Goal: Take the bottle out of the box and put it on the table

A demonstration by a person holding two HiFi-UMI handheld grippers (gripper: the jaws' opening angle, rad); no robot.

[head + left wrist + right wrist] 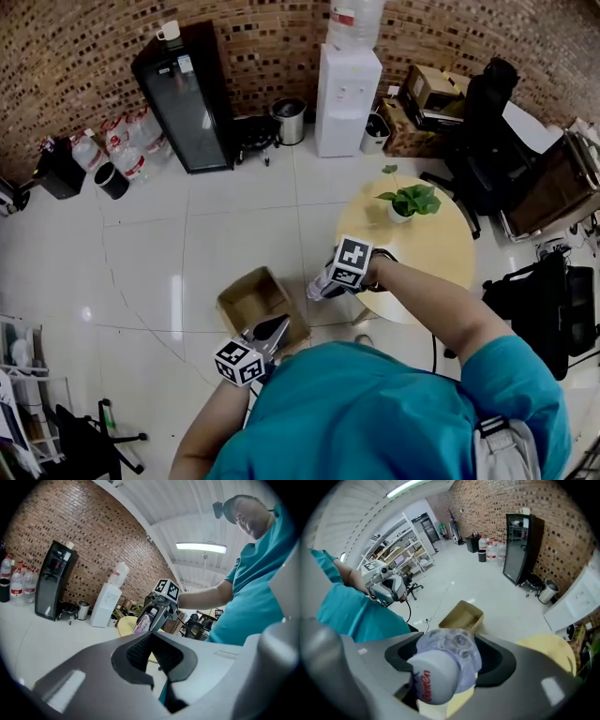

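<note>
Round table [441,258], pale yellow with a smooth top, is lying just beyond your right gripper [323,286]. Your right hand is sitting nearer to it than your left. The open cardboard box [255,300] is resting on the floor below, between your two grippers. You are holding the bottle [443,665] clear of the box. It is crinkled clear plastic with a white label and red print, long axis running along the clamping fingers [499,660]. Your left gripper [150,637] is idling, fingers pinched together on nothing.
</note>
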